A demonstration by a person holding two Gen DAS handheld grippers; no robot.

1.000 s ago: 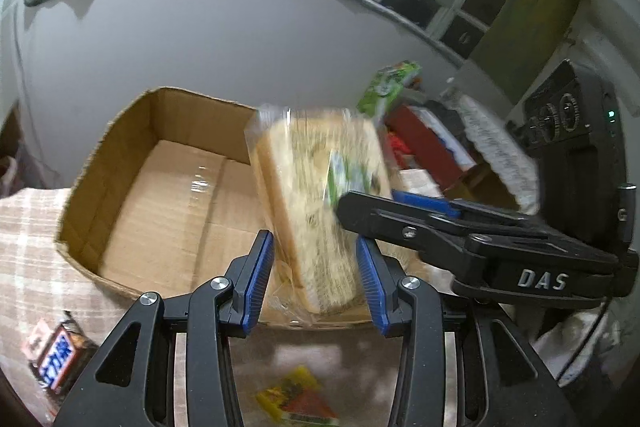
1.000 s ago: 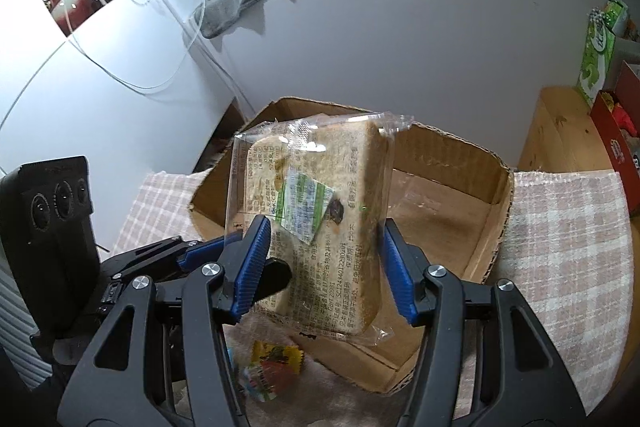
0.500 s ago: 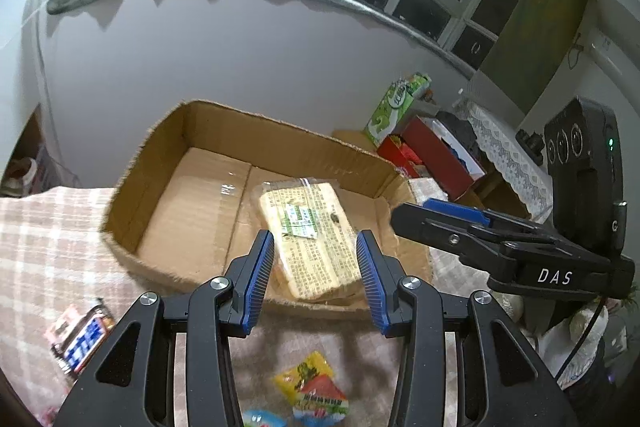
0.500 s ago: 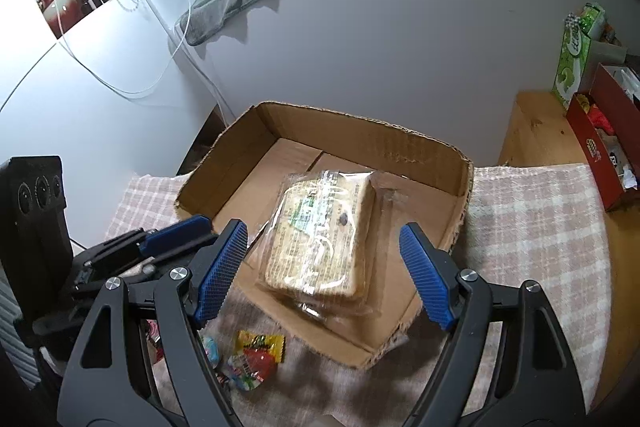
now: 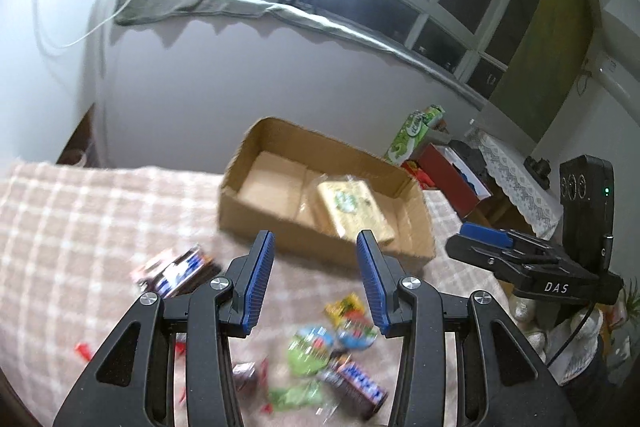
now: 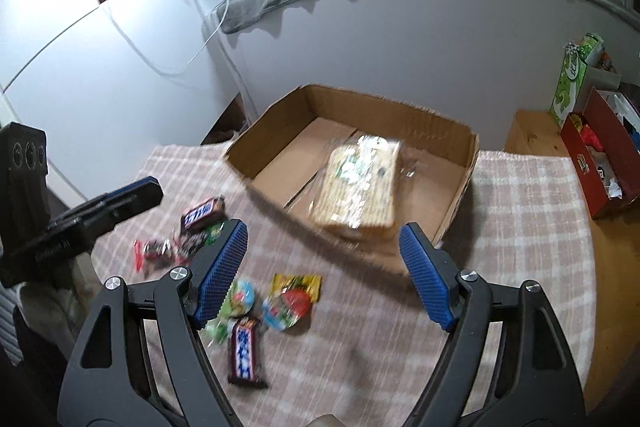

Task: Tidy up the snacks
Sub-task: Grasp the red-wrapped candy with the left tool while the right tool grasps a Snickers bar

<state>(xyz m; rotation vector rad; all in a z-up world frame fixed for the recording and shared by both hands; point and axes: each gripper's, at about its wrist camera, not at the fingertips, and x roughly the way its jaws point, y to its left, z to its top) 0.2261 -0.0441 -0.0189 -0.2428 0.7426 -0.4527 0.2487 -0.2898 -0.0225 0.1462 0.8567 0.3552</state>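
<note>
A clear-wrapped pack of sliced bread [image 5: 354, 211] [image 6: 360, 187] lies inside the open cardboard box [image 5: 256, 223] [image 6: 276, 135], toward its right side. My left gripper [image 5: 314, 239] is open, held back from the box's near wall with nothing between its blue pads. My right gripper [image 6: 324, 227] stands wide open and empty, also on the near side of the box. Loose snacks lie on the checked cloth below both: two chocolate bars [image 6: 202, 213] [image 6: 242, 351], a yellow packet [image 6: 296, 285] [image 5: 346, 305], and round green and blue sweets [image 6: 240, 297].
A checked cloth [image 6: 520, 227] covers the table. To the right stand a red box of items [image 6: 600, 155] and a green carton [image 6: 572, 79] on a wooden surface. A pale wall runs close behind the cardboard box.
The bread pack, held upright between both grippers over the box, now lies flat inside it. Both grippers have let go and drawn back toward me; the right jaws have spread wider.
</note>
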